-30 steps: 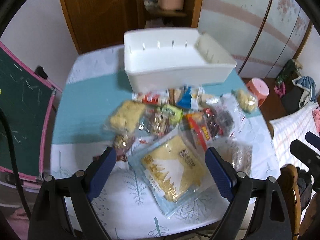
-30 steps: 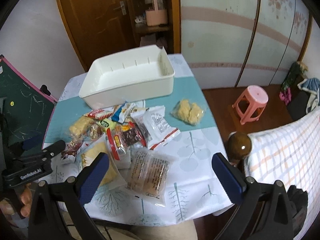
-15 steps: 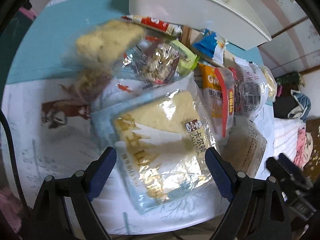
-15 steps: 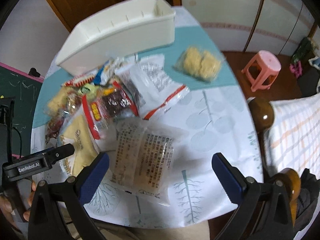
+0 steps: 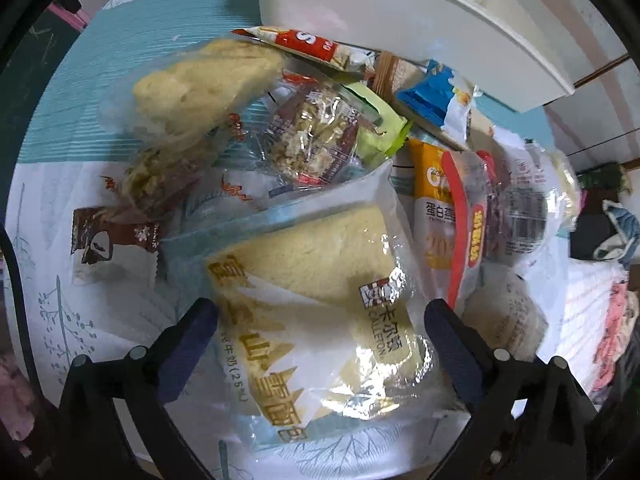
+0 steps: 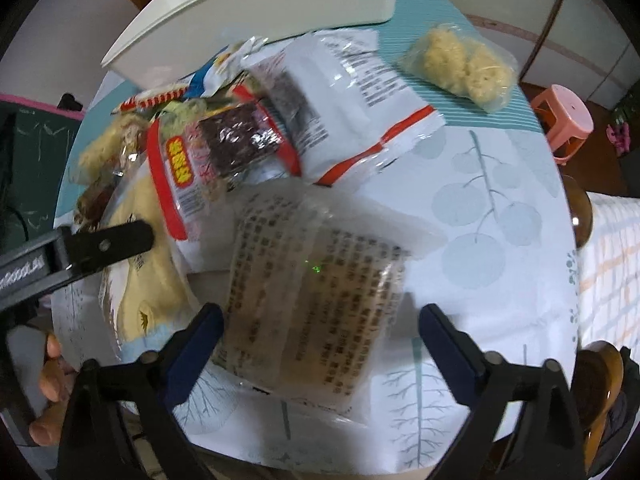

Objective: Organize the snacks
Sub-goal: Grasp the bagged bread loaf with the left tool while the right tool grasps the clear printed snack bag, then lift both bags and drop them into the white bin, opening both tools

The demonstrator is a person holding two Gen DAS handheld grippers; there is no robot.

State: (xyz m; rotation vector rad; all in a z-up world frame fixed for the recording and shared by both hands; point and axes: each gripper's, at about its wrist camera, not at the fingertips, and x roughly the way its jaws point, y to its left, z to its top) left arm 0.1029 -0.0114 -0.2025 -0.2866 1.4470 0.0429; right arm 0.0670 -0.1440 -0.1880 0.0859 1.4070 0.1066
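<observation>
**Both grippers poised over the snack pile**

Left wrist: our left gripper [image 5: 320, 320], its jaws having just widened, straddles the bread packet [image 5: 320, 292] without pressing it. The white bin [image 5: 400, 12] sits at twelve o'clock beyond the heaped snacks.

Right wrist: our right gripper [image 6: 320, 320], jaws just narrowing yet apart, brackets a clear printed packet [image 6: 312, 292]. A pale snack bag [image 6: 464, 64] lies alone at one o'clock.

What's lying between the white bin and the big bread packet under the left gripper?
Left wrist view: piled snack packets fill the stretch between white bin and bread packet.
</observation>
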